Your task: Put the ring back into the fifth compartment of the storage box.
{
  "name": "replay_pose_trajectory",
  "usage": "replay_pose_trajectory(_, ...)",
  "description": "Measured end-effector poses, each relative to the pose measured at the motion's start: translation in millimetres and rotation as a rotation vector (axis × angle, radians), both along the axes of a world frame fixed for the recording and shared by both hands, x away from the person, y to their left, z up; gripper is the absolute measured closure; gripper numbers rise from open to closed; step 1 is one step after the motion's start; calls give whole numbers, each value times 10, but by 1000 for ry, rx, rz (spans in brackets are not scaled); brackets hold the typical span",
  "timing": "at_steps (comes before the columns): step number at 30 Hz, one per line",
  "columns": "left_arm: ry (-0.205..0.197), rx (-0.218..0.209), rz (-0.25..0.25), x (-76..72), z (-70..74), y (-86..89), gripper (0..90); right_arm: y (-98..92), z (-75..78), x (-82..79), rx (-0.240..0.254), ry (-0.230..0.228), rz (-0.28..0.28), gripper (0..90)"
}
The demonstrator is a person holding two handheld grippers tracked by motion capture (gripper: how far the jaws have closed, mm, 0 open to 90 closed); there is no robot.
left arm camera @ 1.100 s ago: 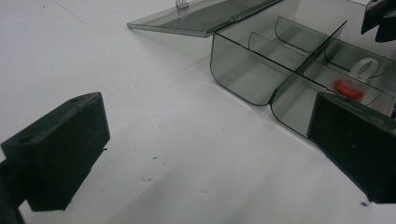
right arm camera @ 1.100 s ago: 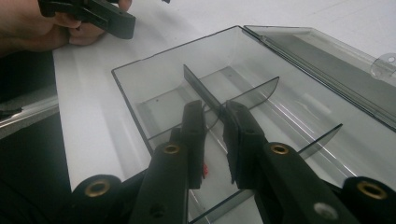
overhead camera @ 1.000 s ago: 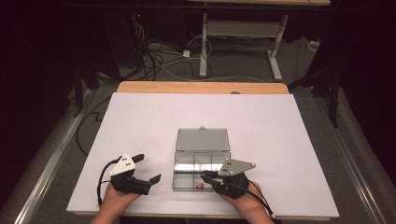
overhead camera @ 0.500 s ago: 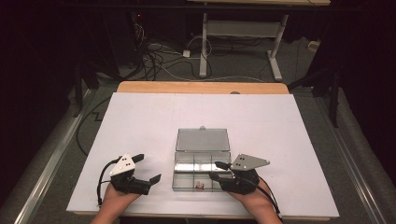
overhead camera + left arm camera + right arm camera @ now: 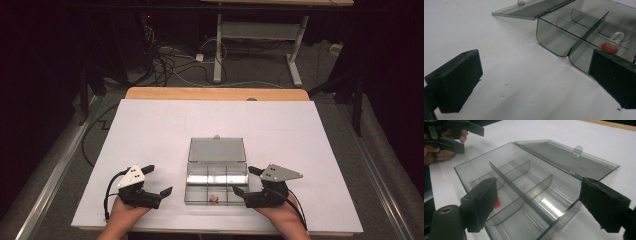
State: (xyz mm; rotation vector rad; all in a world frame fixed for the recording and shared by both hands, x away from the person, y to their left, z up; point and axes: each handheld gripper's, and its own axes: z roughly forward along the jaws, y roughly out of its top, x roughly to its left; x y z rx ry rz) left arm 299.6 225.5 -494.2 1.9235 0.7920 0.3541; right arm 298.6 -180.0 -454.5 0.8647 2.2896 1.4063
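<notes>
Right gripper (image 5: 242, 181) just beside the box (image 5: 216, 172) — jaws have just been opening, now spread wide w/ nothing between them. Box sits mid-table (image 5: 150, 125), near the front edge, lid (image 5: 217, 149) flat back. Small red-and-white part (image 5: 214, 199) lies in the front middle compartment. Left gripper (image 5: 157, 180) on the table left of the box — jaws spread too, empty.

Right tool's (image 5: 544, 205) near jaw hides most of the red-and-white piece (image 5: 497, 203).
</notes>
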Motion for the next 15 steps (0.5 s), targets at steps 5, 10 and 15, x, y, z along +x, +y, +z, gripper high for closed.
replay_pose_trajectory(5, 4, -4, -1, 3, 0, 4, 0, -108, -3, 0, 18, -6, -35, 81)
replay_pose_trajectory(10, 3, -5, -2, 3, 1, 6, 0, -227, -37, 12, 14, -2, -83, 7)
replay_pose_trajectory(15, 8, -6, 0, 7, 2, 6, 0, -359, -63, 20, 19, -18, -141, 6)
